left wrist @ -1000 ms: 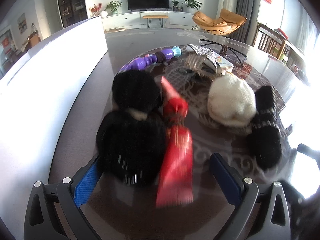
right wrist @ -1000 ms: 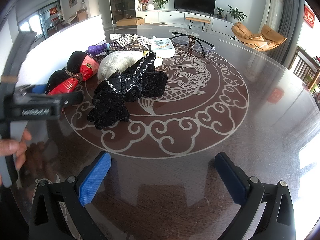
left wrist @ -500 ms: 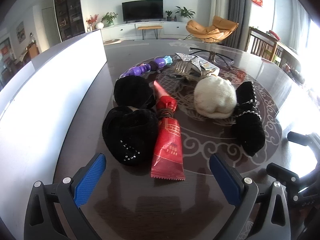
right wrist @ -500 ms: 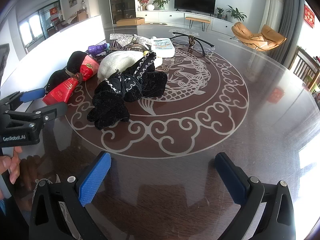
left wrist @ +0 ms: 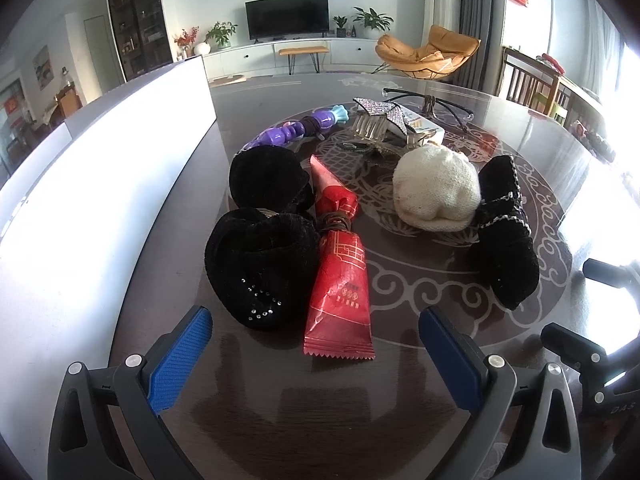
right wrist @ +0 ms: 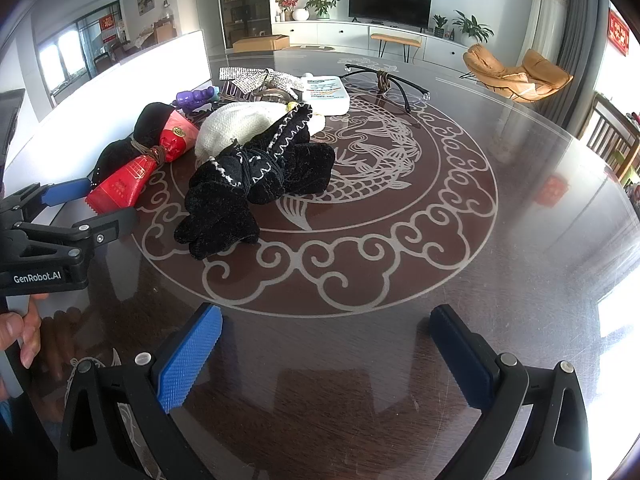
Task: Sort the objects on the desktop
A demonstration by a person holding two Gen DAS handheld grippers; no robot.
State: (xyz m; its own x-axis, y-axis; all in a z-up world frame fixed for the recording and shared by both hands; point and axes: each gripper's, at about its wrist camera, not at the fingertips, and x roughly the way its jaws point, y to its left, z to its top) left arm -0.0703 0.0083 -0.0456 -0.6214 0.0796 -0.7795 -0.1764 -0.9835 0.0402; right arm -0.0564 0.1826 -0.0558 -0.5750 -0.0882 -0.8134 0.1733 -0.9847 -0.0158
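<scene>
A red packet (left wrist: pixel 340 280) tied at its waist lies on the dark table, just ahead of my open left gripper (left wrist: pixel 316 344). Left of it sit two black velvet bows (left wrist: pixel 260 264). A cream knit item (left wrist: pixel 436 192) and a black bow with white stitching (left wrist: pixel 504 236) lie to the right. Farther back are a purple toy (left wrist: pixel 292 130), a rhinestone hair clip (left wrist: pixel 380 114) and black glasses (left wrist: pixel 432 102). In the right wrist view my right gripper (right wrist: pixel 326 360) is open over bare table, with the stitched black bow (right wrist: pixel 248 184) and red packet (right wrist: pixel 132 178) beyond it.
A long white box wall (left wrist: pixel 100 184) runs along the table's left side. A white card packet (right wrist: pixel 326 94) lies by the glasses (right wrist: pixel 386 80). The left gripper's body (right wrist: pixel 44 232) and a hand (right wrist: pixel 20 332) show at the right wrist view's left edge. Table (right wrist: pixel 520 240) surface stretches right.
My left gripper has pulled back from the black bows and red packet, which now lie farther ahead of its fingers. The right gripper has stayed still.
</scene>
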